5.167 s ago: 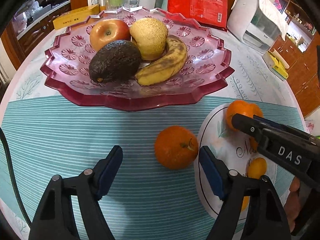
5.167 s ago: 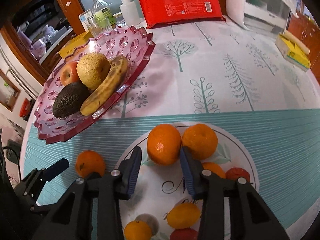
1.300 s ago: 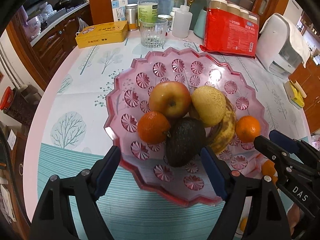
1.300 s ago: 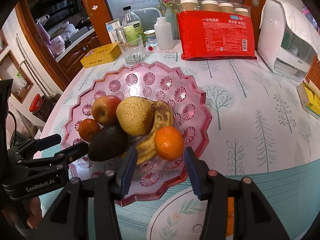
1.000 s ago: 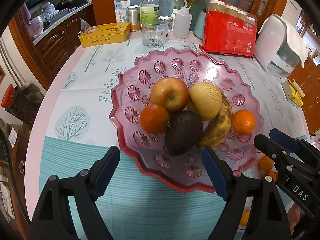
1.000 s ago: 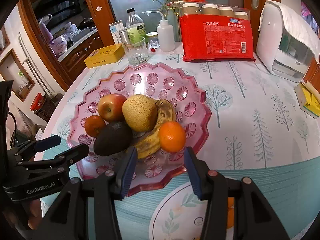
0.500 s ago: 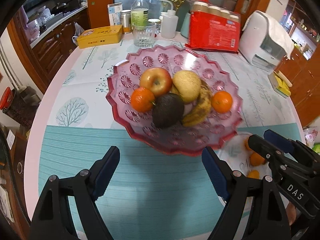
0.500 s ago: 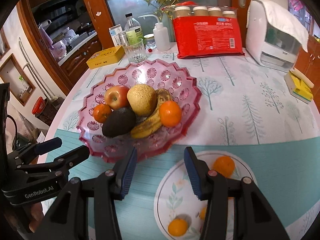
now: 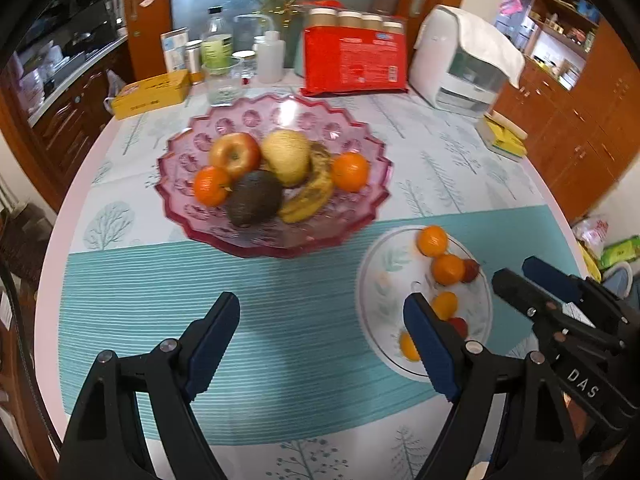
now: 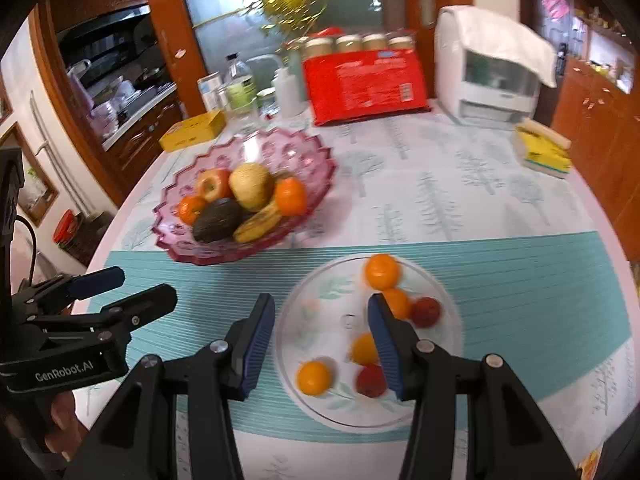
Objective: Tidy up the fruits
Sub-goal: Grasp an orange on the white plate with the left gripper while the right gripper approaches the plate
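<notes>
- The left gripper (image 9: 320, 320) is released: its jaws stand wide apart with nothing between them, above the teal striped cloth (image 9: 280, 292).
- The right gripper (image 10: 322, 320) is also released and empty, its jaws narrower, over the near edge of the white plate (image 10: 304, 304).
- On the white plate lie several small orange fruits (image 10: 382, 270) and red fruits (image 10: 426, 312), apart from each other.
- Farther, the pink glass bowl (image 9: 360, 152) holds an apple (image 9: 234, 154), a pear (image 9: 286, 156), an avocado (image 9: 254, 198), a banana (image 9: 310, 200) and two oranges (image 9: 350, 172).
- Behind the bowl stand a red package (image 9: 354, 66), bottles (image 9: 216, 46) and a yellow box (image 9: 150, 94).
</notes>
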Tool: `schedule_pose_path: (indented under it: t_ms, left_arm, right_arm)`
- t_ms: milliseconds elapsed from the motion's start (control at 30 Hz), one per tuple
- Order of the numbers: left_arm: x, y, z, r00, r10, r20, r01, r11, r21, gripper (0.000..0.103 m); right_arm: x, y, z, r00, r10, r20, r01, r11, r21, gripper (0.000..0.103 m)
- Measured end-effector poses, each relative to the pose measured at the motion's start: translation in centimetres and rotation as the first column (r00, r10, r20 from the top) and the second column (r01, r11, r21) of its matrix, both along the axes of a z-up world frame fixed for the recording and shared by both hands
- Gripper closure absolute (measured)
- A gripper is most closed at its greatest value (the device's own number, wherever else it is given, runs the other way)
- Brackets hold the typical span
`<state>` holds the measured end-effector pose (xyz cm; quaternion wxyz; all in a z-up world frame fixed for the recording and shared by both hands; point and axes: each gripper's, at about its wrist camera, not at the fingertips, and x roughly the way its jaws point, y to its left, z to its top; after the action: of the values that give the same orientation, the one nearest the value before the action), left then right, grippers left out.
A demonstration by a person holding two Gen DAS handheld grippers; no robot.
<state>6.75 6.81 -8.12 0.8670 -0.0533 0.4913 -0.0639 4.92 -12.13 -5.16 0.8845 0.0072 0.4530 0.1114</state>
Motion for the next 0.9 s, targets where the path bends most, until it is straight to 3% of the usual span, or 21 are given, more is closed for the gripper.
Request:
schedule_pose_path:
  t_ms: [333,667,900]
  left_arm:
    - [-0.4,-3.8,-0.6,0.997,-0.081,-0.005,0.081,0.997,0.008,0.020]
    - [0.8,-7.5,-3.8,0.986,-0.150,-0.069,0.152,0.988,0.029,0.020]
    - [3.4,-9.2,-5.1,0.981,-0.174,-0.084,0.178,0.983,0.043,0.020]
  right_arm:
    - [-1.7,-4.3,0.0,0.997,-0.068,0.047,0.069,0.997,-0.029,0.054]
    - [-0.3,-8.4,-2.9,0.988,-0.137,-0.069,0.141,0.988,0.056,0.054]
    - [0.8,-10.3,-4.9,0.983,-0.125,-0.131,0.138,0.985,0.101,0.054]
